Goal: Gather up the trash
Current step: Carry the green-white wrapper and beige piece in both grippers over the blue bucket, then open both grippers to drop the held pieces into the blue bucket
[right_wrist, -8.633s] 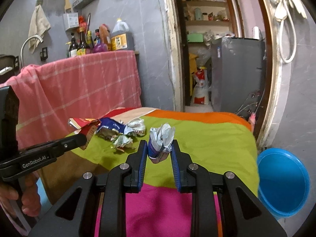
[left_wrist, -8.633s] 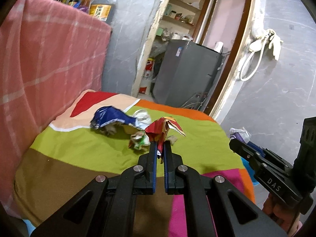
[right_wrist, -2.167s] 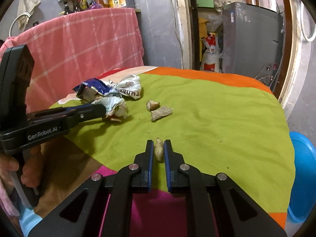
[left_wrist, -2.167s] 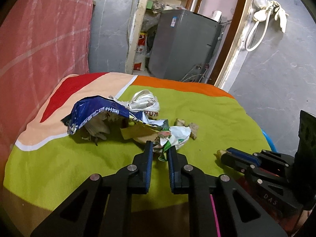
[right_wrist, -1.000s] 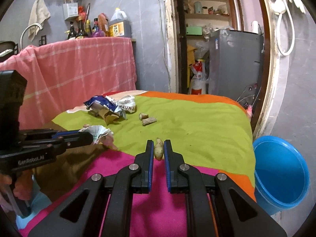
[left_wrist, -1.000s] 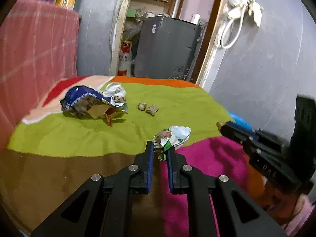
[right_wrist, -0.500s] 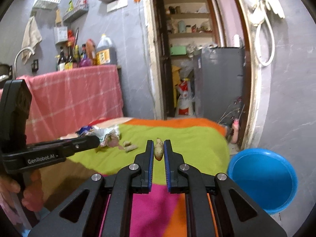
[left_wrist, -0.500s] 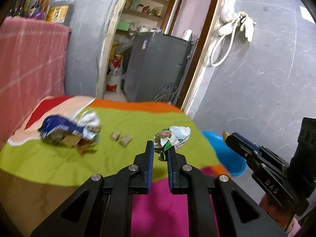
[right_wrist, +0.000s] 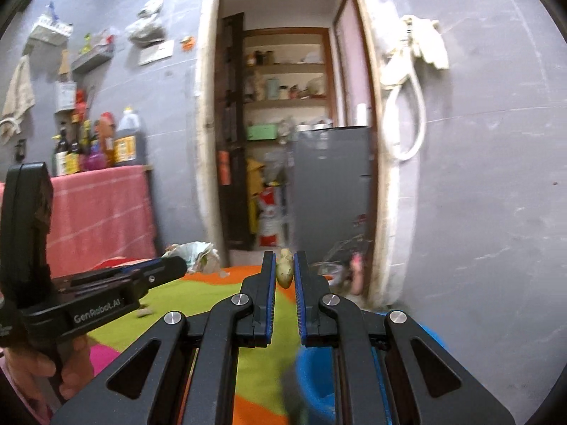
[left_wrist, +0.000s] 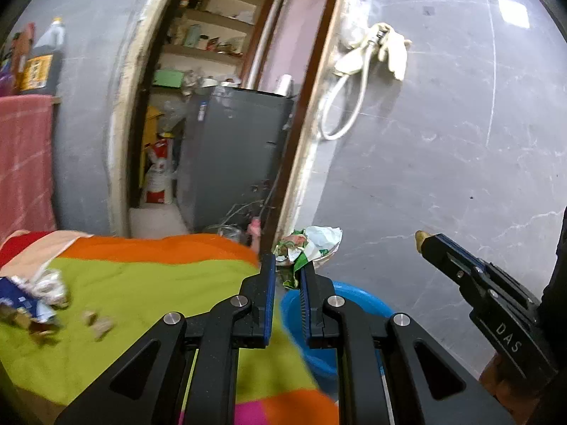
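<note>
My left gripper (left_wrist: pixel 286 269) is shut on a crumpled white-and-green wrapper (left_wrist: pixel 310 242), held in the air above the near rim of a blue basin (left_wrist: pixel 354 304). My right gripper (right_wrist: pixel 284 265) is shut on a small yellowish food scrap (right_wrist: pixel 285 267); it also shows in the left wrist view (left_wrist: pixel 430 242) at the right. The basin appears below the right gripper (right_wrist: pixel 313 372). On the striped cloth-covered table (left_wrist: pixel 149 283), a blue wrapper pile (left_wrist: pixel 24 299) and small scraps (left_wrist: pixel 95 320) lie at the left.
An open doorway with a grey fridge (left_wrist: pixel 230 156) stands behind the table. A grey wall (left_wrist: pixel 443 141) with a hanging hose is at the right. A pink-covered counter (right_wrist: pixel 99 212) with bottles is at the left.
Both grippers have swung right and lifted, away from the table's trash pile and toward the blue basin. Each still holds its piece.
</note>
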The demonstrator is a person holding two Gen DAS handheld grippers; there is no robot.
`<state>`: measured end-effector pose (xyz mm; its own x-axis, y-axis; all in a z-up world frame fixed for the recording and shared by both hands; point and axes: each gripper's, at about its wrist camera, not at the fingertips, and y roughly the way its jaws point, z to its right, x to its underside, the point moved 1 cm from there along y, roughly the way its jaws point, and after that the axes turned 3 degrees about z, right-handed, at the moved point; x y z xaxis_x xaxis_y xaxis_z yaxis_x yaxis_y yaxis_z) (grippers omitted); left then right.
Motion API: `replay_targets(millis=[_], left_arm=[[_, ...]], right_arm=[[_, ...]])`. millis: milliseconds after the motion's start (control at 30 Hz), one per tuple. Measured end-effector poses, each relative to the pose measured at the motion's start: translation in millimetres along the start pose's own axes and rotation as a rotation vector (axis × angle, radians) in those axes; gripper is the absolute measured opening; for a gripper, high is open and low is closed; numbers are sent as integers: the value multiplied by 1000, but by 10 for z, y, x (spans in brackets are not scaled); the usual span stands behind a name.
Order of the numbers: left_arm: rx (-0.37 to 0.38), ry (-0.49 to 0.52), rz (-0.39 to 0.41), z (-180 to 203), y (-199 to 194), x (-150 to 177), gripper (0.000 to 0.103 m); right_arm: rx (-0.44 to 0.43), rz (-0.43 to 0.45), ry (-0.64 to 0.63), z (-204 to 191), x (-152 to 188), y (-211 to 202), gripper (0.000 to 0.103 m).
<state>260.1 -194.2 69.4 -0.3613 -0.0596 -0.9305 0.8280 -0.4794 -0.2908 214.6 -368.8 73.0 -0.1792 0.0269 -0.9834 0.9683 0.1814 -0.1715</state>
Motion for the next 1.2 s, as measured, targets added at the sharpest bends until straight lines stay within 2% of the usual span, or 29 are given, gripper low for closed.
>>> replay_targets(millis=[200,400,900,1200], left_arm=[[24,22,-10,364,462,17,10],[31,25,-35,541,772,114,10],[26,18,-161,641,1351,333,11],[14,14,-219,620,1539,410,17]], right_arm=[[94,-1,28,486,28,36,8],[162,-23,55,797,176,94,8],[204,-101,128,1188,570,328,8],[218,-134,171,1330,670,453,9]])
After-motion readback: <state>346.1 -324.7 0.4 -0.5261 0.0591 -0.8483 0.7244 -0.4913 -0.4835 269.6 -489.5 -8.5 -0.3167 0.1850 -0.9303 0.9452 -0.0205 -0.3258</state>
